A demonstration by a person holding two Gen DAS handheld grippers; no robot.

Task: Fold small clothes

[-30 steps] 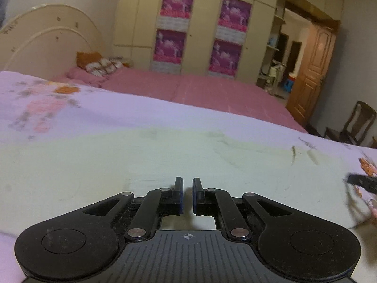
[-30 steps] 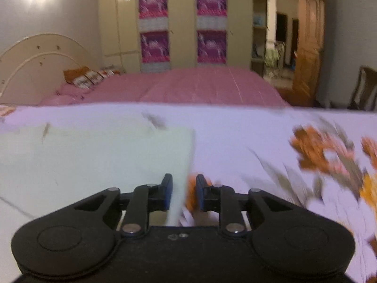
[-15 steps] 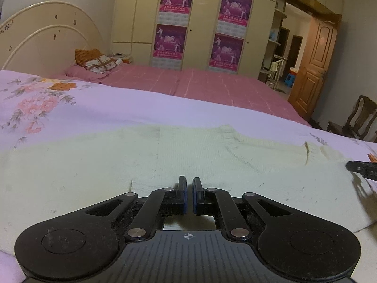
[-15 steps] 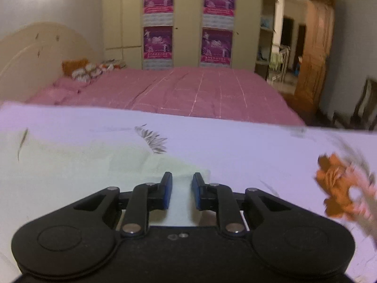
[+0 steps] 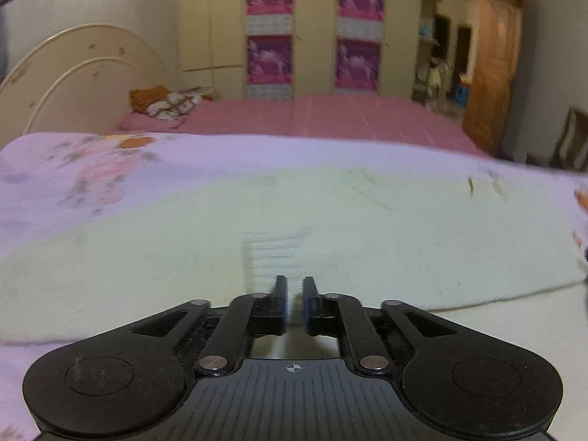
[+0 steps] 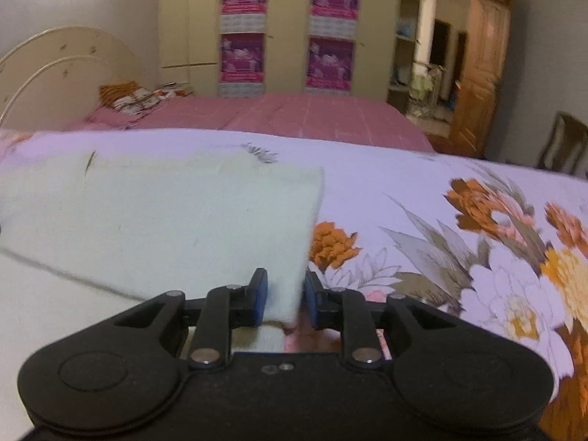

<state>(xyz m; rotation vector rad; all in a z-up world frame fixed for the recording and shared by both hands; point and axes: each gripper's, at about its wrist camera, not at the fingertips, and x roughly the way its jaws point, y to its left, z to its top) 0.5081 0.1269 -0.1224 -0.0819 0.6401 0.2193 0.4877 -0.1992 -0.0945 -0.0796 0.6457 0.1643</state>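
Observation:
A pale cream knitted garment [image 5: 330, 228] lies spread on a lilac floral bedsheet [image 5: 92, 169]. Its ribbed hem [image 5: 272, 253] sits just ahead of my left gripper [image 5: 294, 299]. That gripper's jaws are opening, a narrow gap shows between the pads, and no cloth is pinched there. In the right wrist view the garment [image 6: 165, 213] is doubled over, an upper layer on a lower one. My right gripper [image 6: 283, 294] has the upper layer's right corner between its pads. Its jaws are opening slightly and the cloth fills most of the gap.
The floral sheet [image 6: 441, 257] runs on to the right of the garment. Beyond it are a pink bed [image 5: 349, 117] with a cream headboard [image 5: 73, 81], a wardrobe with posters [image 5: 312, 36], a wooden door [image 5: 488, 73] and a chair [image 6: 562, 143].
The left fingers have parted and drawn back, and the ribbed hem now lies free ahead of them. The right gripper has shifted with the garment's corner between its pads.

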